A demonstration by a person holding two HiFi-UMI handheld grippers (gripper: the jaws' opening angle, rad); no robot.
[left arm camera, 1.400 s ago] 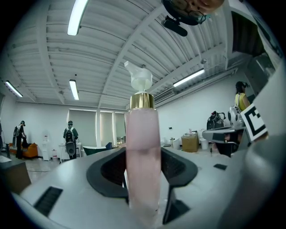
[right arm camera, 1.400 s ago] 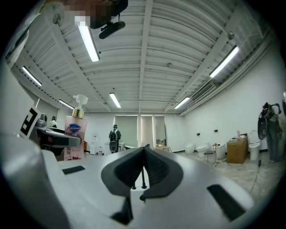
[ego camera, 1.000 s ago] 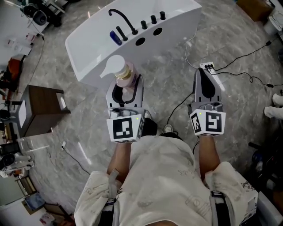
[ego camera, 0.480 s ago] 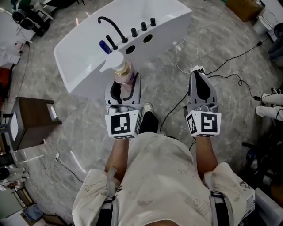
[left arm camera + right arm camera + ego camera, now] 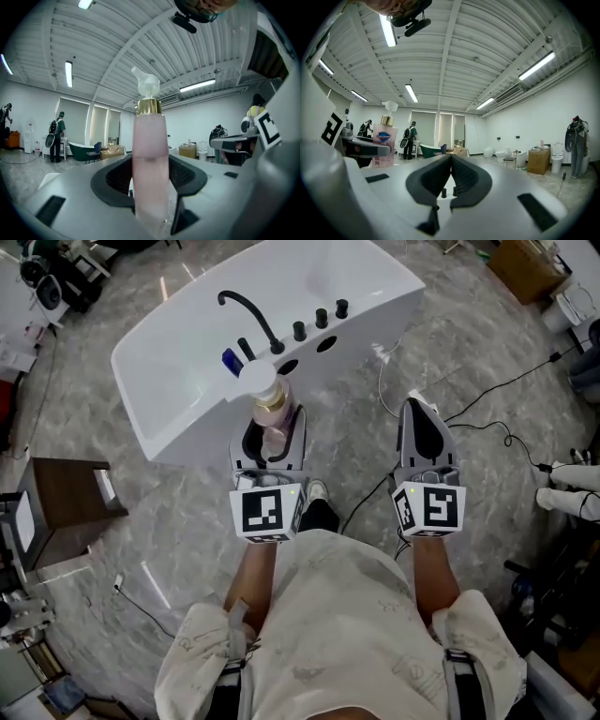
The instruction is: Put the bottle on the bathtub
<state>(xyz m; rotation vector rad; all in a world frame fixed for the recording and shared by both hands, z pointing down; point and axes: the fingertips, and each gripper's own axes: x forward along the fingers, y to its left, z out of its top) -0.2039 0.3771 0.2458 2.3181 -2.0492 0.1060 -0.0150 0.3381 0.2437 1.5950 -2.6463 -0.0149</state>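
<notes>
A pink pump bottle (image 5: pixel 272 407) with a gold collar and white pump head stands upright between the jaws of my left gripper (image 5: pixel 271 432), which is shut on it. In the left gripper view the bottle (image 5: pixel 150 159) fills the middle, pressed from both sides by the dark pads. The white bathtub (image 5: pixel 187 362) lies just ahead; its near rim carries a black faucet (image 5: pixel 248 310) and black knobs (image 5: pixel 321 317). The pump head overlaps the tub's near edge. My right gripper (image 5: pixel 419 409) hovers over the floor to the right, shut (image 5: pixel 451 158) and empty; its view shows the bottle (image 5: pixel 384 145) at left.
A small blue object (image 5: pixel 232 359) sits on the tub rim beside the faucet. A dark wooden side table (image 5: pixel 61 502) stands at the left. Black cables (image 5: pixel 487 399) run over the marble floor at right, and a cardboard box (image 5: pixel 525 263) sits far right. People stand far off.
Both grippers have moved forward toward the bathtub, the left one carrying the bottle. The tub's near rim now lies right at the bottle's pump head.
</notes>
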